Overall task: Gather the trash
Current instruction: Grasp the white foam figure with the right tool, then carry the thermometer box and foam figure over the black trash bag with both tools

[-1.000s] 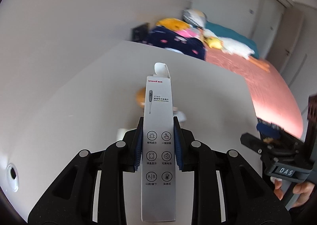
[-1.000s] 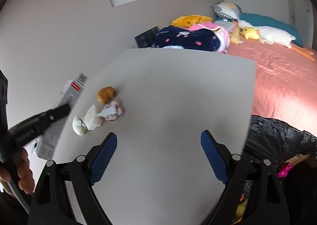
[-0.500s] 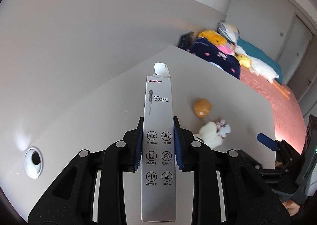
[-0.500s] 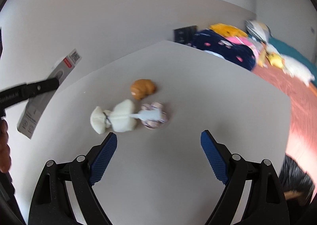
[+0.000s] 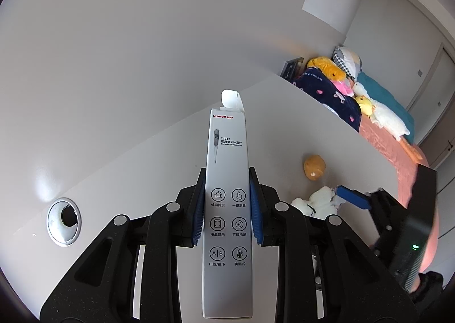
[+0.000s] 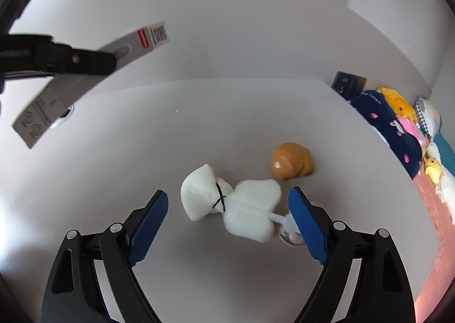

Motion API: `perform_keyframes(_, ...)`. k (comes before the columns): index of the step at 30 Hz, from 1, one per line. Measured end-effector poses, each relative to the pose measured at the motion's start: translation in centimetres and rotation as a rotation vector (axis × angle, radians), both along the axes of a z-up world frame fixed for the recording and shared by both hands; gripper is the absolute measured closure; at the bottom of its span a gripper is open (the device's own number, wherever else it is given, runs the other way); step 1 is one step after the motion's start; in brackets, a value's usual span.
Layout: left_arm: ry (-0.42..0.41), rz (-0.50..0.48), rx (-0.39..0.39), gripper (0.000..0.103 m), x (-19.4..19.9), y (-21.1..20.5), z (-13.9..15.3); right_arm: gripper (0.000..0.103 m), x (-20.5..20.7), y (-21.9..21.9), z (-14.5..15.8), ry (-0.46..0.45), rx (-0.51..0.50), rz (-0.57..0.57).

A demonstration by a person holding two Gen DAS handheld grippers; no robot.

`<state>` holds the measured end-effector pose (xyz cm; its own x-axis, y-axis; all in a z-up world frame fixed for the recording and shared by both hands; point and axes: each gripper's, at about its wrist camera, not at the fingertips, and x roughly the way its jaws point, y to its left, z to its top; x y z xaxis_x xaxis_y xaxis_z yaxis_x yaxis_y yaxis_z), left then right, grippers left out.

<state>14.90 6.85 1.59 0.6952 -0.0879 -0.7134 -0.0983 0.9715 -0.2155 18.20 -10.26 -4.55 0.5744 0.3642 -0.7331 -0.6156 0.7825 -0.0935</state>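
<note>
Cardboard, smooth and grey: the long thermometer box (image 5: 227,209) is clamped in your left tool (image 5: 227,206) above the worktop (image 6: 199,124). Your right tool (image 6: 227,226) stands wide apart over the soft white wad (image 6: 227,203), near the worktop's middle, beside a rounded orange lump (image 6: 290,162).

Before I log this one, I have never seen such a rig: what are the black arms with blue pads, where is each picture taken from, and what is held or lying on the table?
No robot here: a person holds a two-finger gripper in each hand, each carrying a fisheye camera that looks along its fingers. In the left wrist view the left gripper is shut on a grey thermometer box whose top flap is open. In the right wrist view the right gripper is open above the white table, its pads on either side of a white tied bundle. Beside that lie a brown lump and a small pinkish item, partly hidden. A bed with plush toys stands beyond.
</note>
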Motion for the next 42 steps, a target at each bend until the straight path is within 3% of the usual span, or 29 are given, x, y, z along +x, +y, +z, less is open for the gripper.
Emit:
perform_keyframes(7,0.008,-0.01,0.003,0.076,0.5,-0.3,-0.2,0.017,2.2,0.7,-1.6,0.098,0.012,-0.014)
perform_keyframes(9,0.009,-0.008,0.003,0.076,0.5,-0.3,-0.2,0.03,2.2,1.0,-1.8,0.104,0.006,0.002)
perform_keyframes(12,0.01,-0.008,0.001,0.076,0.6,-0.3,-0.2,0.041,2.3,0.8,-1.7,0.131,0.018,-0.002)
perform_keyframes(17,0.006,-0.015,-0.007,0.076,0.6,-0.4,-0.2,0.051,1.3,0.6,-1.3,0.124,0.037,-0.019)
perform_keyframes(23,-0.007,-0.049,-0.002,0.076,0.3,-1.5,0.2,0.051,0.0,-1.0,0.3,0.104,0.124,-0.068)
perform_keyframes(42,-0.01,-0.188,0.052,0.076,-3.3,-9.8,0.9,0.049,-4.8,-9.3,4.4,0.056,0.239,-0.175)
